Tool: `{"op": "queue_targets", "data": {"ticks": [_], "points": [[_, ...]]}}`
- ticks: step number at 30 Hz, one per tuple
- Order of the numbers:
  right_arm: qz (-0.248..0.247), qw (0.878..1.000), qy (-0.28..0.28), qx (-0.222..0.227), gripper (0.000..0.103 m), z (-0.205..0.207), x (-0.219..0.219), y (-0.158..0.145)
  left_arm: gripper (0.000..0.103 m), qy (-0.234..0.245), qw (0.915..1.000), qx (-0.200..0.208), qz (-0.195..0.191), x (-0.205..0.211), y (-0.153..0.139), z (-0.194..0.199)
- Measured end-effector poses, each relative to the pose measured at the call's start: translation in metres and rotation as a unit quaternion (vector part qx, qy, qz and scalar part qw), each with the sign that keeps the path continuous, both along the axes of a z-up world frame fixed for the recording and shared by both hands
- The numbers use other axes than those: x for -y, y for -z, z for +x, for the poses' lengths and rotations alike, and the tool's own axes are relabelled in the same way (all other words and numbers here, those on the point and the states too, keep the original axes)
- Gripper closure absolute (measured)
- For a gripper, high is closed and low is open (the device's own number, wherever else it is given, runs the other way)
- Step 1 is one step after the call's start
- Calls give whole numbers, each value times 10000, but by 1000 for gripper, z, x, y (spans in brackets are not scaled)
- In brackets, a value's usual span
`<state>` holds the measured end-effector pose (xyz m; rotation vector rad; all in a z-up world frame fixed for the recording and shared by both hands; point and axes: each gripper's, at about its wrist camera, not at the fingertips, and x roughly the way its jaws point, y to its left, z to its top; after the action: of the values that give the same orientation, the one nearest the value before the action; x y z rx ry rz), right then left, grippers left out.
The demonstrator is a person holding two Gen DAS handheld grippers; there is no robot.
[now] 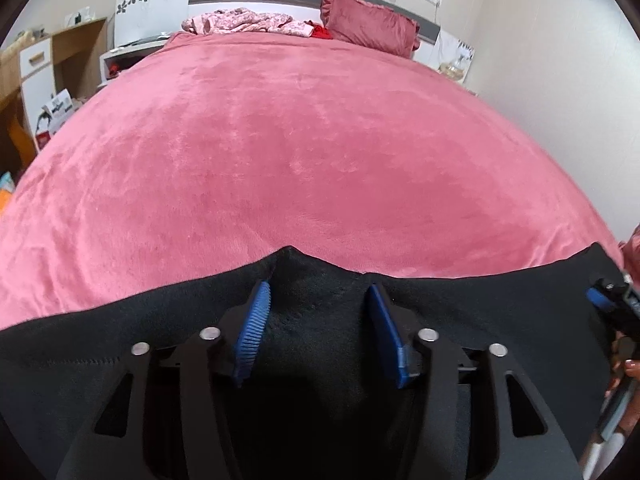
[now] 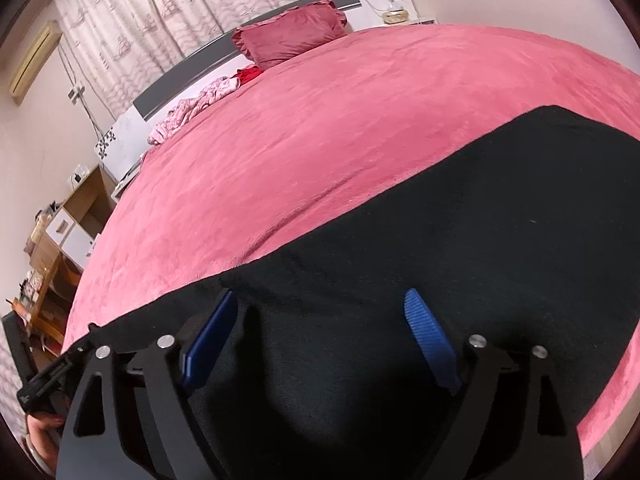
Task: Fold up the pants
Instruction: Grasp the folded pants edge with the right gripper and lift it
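Black pants (image 1: pixel 328 332) lie flat across the near part of a pink bed cover (image 1: pixel 300 148). My left gripper (image 1: pixel 320 292) is open, its blue pads (image 1: pixel 254 320) just above the pants' far edge near a small raised peak in the cloth. My right gripper (image 2: pixel 320 300) is open above the pants (image 2: pixel 460 220), which stretch away to the right on the bed cover (image 2: pixel 360 112). The right gripper also shows at the right edge of the left wrist view (image 1: pixel 612 296). The left gripper shows at the left edge of the right wrist view (image 2: pixel 52 372).
A dark pink pillow (image 1: pixel 372 24) and a crumpled floral cloth (image 1: pixel 248 22) lie at the headboard. A wooden desk with white drawers (image 1: pixel 36 64) stands left of the bed. A white bedside table (image 1: pixel 456 56) stands at the far right.
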<state>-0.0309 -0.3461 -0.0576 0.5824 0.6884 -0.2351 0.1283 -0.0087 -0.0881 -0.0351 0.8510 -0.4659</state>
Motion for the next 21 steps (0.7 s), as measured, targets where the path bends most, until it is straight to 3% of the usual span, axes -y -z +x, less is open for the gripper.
{"op": "queue_targets", "data": {"ticks": [3, 5, 7, 9, 15, 18, 21], "points": [[163, 9997, 54, 144, 15, -5, 5, -2, 30, 136, 9999, -7, -73, -2, -1, -10], [221, 9987, 393, 236, 5, -16, 17, -6, 30, 153, 9998, 47, 84, 0, -2, -18], [92, 9966, 781, 235, 2, -24, 25, -11, 26, 167, 9996, 95, 190, 1, -3, -25], [117, 9919, 1257, 171, 2, -34, 43, -12, 25, 167, 9997, 98, 171, -1, -3, -31], [737, 9771, 1990, 188, 2, -58, 103, -5, 25, 239, 9996, 10, 154, -8, -1, -32], [1320, 9595, 2373, 743, 3, -84, 144, 3, 25, 311, 9995, -37, 23, -14, 0, -31], [1507, 9584, 2253, 893, 2, -91, 149, -1, 25, 312, 9995, -55, -80, -16, 0, -32]]}}
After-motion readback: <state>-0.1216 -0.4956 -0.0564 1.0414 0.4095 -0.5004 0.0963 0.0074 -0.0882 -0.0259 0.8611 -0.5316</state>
